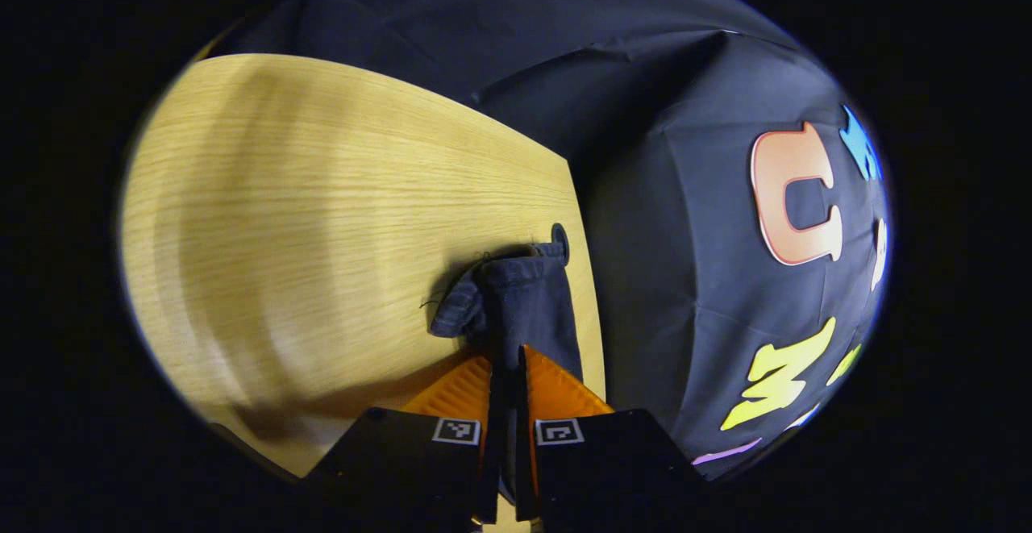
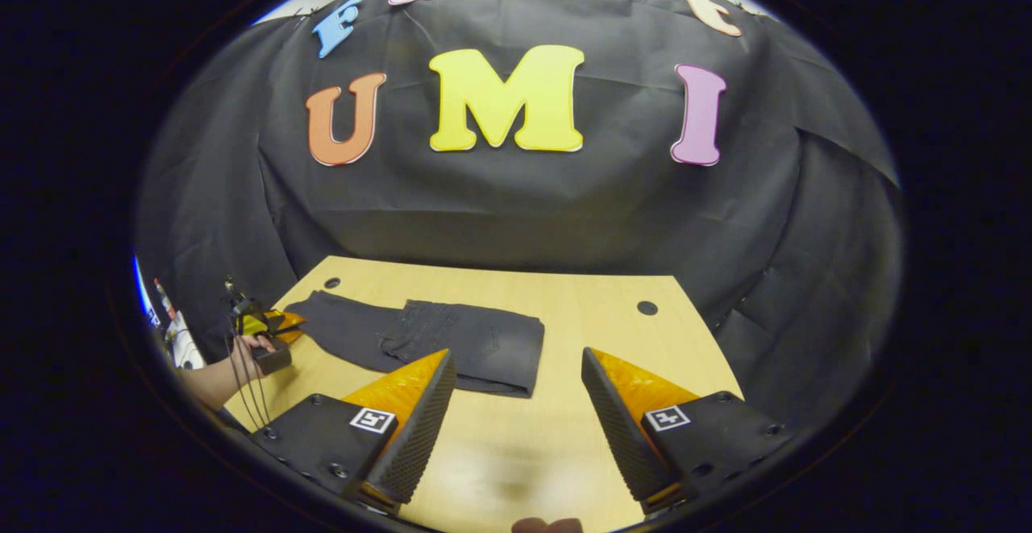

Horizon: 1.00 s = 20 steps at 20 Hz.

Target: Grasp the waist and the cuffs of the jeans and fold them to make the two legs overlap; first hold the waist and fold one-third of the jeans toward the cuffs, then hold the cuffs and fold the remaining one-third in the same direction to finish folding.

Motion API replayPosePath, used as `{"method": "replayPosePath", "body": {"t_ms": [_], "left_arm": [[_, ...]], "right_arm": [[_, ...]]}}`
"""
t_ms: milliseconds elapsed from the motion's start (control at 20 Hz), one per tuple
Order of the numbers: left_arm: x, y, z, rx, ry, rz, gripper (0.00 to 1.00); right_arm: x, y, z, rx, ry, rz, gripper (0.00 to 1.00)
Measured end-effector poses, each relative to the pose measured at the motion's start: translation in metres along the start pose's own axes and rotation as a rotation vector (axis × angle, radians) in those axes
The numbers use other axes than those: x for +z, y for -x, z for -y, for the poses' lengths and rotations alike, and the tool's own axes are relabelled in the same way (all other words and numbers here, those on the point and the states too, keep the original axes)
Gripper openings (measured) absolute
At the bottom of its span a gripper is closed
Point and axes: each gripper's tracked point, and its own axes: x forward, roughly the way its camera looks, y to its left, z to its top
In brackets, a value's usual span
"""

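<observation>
Dark jeans (image 2: 451, 343) lie partly folded, cuff pinched.

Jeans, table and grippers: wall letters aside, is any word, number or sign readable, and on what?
jeans: no text readable.
table: none.
left gripper and right gripper: square coded markers, patterns rather than words.
items at the right gripper view's left edge: too small to read.

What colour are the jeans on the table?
Dark, near-black denim jeans, plain with no pattern; clearest in the right gripper view.
</observation>
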Motion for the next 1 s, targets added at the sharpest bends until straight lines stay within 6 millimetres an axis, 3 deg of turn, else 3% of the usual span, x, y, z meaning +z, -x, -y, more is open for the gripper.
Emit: {"method": "replayPosePath", "body": {"t_ms": [100,400,600,850,1000], "left_arm": [[-0.001,0.004,0.015,-0.031,-0.058,0.008,0.08],[-0.004,0.024,0.069,-0.1,-0.257,0.032,0.06],[-0.02,0.043,0.119,-0.161,-0.389,0.045,0.06],[-0.059,0.066,0.177,-0.212,-0.574,0.055,0.06],[-0.092,0.072,0.207,-0.232,-0.669,0.041,0.06]], "right_arm": [[0.0,0.005,0.001,-0.001,-0.002,0.006,0.93],[0.001,0.02,0.011,-0.013,0.002,0.039,0.96],[-0.004,0.031,0.024,-0.014,-0.019,0.053,0.93],[-0.005,0.051,0.047,-0.028,-0.046,0.082,0.93],[-0.008,0.062,0.064,-0.034,-0.079,0.103,0.96]]}}
